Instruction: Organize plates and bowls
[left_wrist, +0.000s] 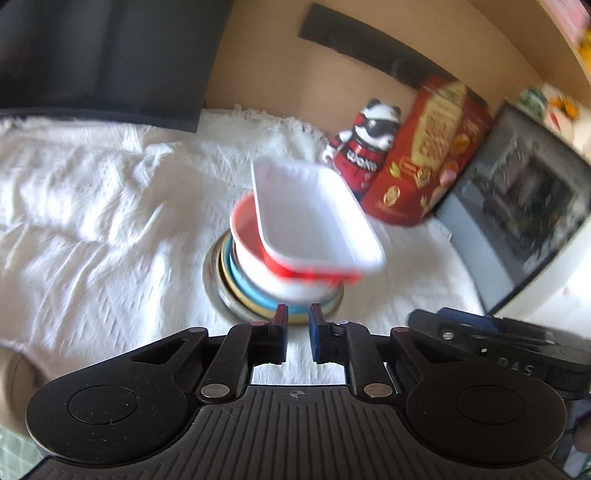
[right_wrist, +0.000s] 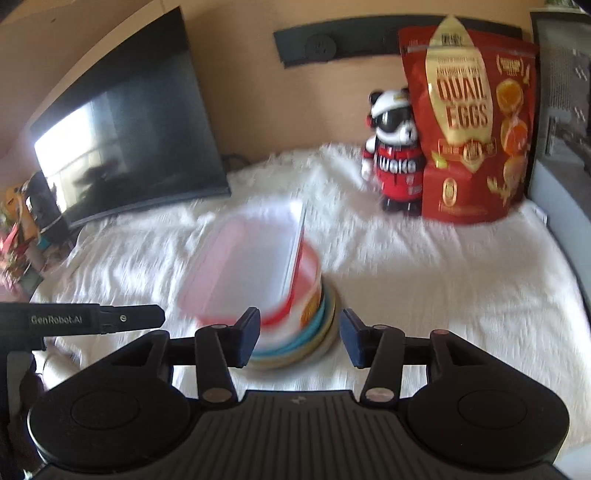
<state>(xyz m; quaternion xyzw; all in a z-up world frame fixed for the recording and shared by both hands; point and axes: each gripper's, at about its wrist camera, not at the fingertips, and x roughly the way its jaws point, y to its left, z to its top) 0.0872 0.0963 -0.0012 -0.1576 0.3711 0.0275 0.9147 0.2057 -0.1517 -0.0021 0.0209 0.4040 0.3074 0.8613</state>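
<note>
On the white cloth (left_wrist: 92, 192) stands a stack: flat plates (left_wrist: 236, 284) in metal, yellow and blue at the bottom, then a white bowl with a red rim (left_wrist: 247, 251). A white rectangular tray with a red underside (left_wrist: 314, 214) lies tilted on top. My left gripper (left_wrist: 297, 317) is shut and empty, just in front of the stack's near edge. In the right wrist view the tray (right_wrist: 251, 258), bowl (right_wrist: 310, 291) and plates (right_wrist: 314, 343) sit just beyond my right gripper (right_wrist: 299, 332). It is open, and its pads touch nothing.
A panda figure (right_wrist: 395, 158) and a red quail eggs bag (right_wrist: 472, 125) stand behind the stack to the right. A dark screen (right_wrist: 129, 125) leans at the back left. A dark-fronted box (left_wrist: 524, 206) stands on the right. Bare cloth lies to the left.
</note>
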